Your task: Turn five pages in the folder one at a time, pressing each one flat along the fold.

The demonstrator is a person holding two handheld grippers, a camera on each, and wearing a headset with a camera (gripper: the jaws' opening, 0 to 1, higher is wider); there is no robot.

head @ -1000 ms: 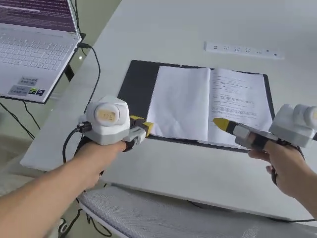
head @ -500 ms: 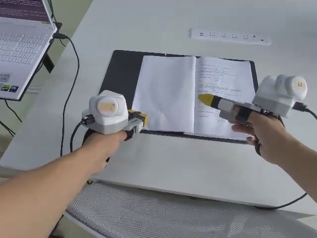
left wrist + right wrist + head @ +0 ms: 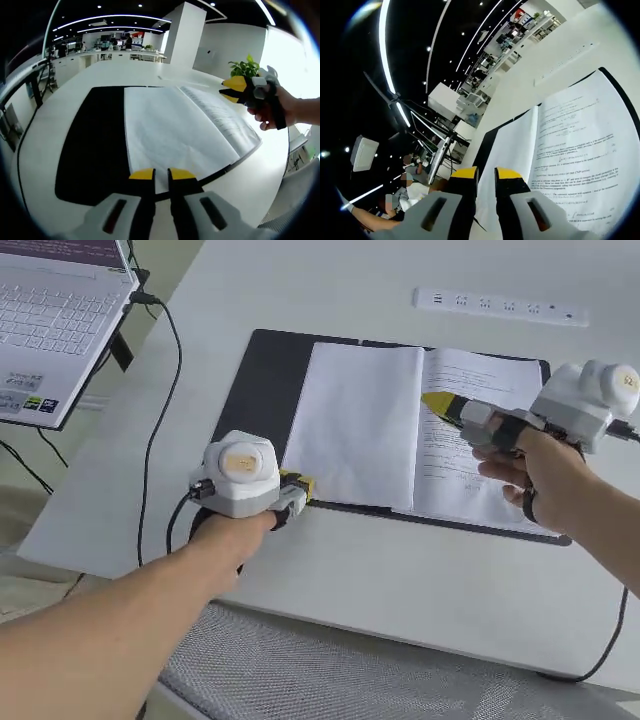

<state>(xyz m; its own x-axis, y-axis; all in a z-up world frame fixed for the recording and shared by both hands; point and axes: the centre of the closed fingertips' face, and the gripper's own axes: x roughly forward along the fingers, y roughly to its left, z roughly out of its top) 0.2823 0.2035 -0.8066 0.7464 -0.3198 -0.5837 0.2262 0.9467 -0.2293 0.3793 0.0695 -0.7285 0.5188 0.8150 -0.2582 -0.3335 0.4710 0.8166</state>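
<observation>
Folder [image 3: 262,390] lies open mid-table, blank page [image 3: 360,420] on the left, printed page [image 3: 480,375] on the right. Right gripper [image 3: 435,402] has moved up from the near edge and now hovers over the printed page by the fold, jaws together, empty. Left gripper [image 3: 300,485] waits at the folder's near edge, jaws nearly touching, empty. No page caught yet; probably a press along the fold next.

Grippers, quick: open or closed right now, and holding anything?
Left gripper: closed, holding nothing, at the folder's near edge.
Right gripper: closed, empty, over the printed page.
</observation>
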